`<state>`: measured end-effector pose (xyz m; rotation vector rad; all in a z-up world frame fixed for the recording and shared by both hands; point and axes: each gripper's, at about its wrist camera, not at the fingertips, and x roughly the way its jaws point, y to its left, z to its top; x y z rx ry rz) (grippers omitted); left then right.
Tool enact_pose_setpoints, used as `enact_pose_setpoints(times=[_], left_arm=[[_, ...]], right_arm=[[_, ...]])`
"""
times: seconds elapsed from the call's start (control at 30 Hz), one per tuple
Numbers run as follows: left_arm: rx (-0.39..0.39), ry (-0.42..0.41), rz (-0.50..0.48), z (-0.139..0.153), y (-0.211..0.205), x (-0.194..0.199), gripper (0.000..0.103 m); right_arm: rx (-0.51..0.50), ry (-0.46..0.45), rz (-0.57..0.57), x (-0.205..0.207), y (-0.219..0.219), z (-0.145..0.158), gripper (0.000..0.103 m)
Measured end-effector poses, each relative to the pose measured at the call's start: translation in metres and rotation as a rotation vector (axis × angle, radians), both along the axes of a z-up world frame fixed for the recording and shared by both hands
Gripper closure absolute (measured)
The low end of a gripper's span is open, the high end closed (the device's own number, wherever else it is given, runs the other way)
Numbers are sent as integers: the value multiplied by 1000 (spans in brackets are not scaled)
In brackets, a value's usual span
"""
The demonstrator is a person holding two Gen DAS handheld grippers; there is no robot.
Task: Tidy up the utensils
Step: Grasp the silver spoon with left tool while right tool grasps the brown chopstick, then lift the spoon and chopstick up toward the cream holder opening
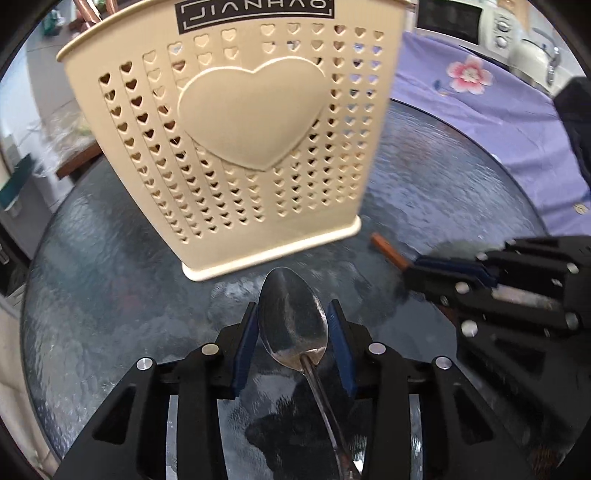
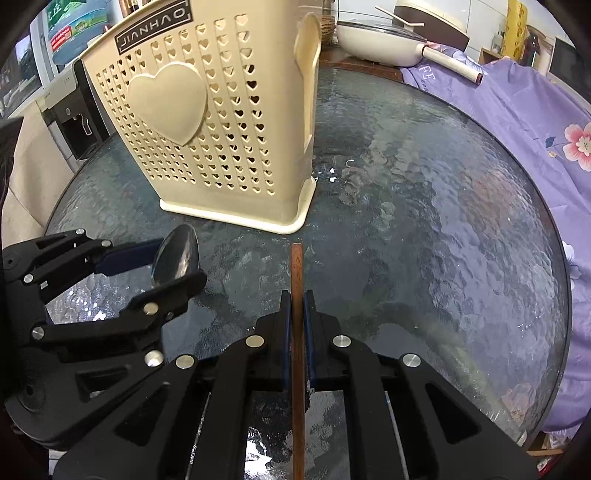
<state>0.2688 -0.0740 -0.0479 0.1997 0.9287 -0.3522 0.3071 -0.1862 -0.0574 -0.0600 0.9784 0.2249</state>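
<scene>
A cream plastic utensil holder (image 1: 236, 122) (image 2: 192, 122) pierced with heart holes stands upright on the round glass table (image 1: 92, 277) (image 2: 443, 221). My left gripper (image 1: 293, 310) (image 2: 177, 260) is just in front of its base. Its blue pads sit against both edges of a steel spoon (image 1: 291, 317) (image 2: 177, 254), at the bowl, with the handle running back between the fingers. To the right, my right gripper (image 2: 297, 295) (image 1: 415, 266) is shut on a brown wooden chopstick (image 2: 297, 266) (image 1: 389, 251), whose tip points at the holder's near corner.
A purple floral cloth (image 2: 517, 110) (image 1: 480, 110) covers the surface beyond the glass on the right. A white lidded pan (image 2: 376, 44) stands behind the holder. A water dispenser (image 2: 74, 122) is at the left. Copper-coloured handles (image 1: 85, 11) stick out of the holder.
</scene>
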Motion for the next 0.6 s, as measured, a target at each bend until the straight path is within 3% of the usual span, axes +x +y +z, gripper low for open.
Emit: enact_pose_setpoints(times=[0.1, 0.17, 0.23, 0.47, 0.6], left_arm=[[5, 14, -28, 0, 5, -4, 66], [8, 23, -12, -1, 10, -1, 52], [6, 17, -2, -1, 12, -3, 46], [46, -13, 37, 2, 1, 1, 47], [74, -25, 46, 2, -10, 3, 58]], right_arm=[[16, 12, -3, 2, -2, 0, 96], [4, 11, -2, 4, 0, 0, 96], [-4, 11, -1, 4, 2, 0, 96], [-21, 22, -4, 10, 7, 1, 96], [-35, 24, -2, 13, 10, 1, 95]])
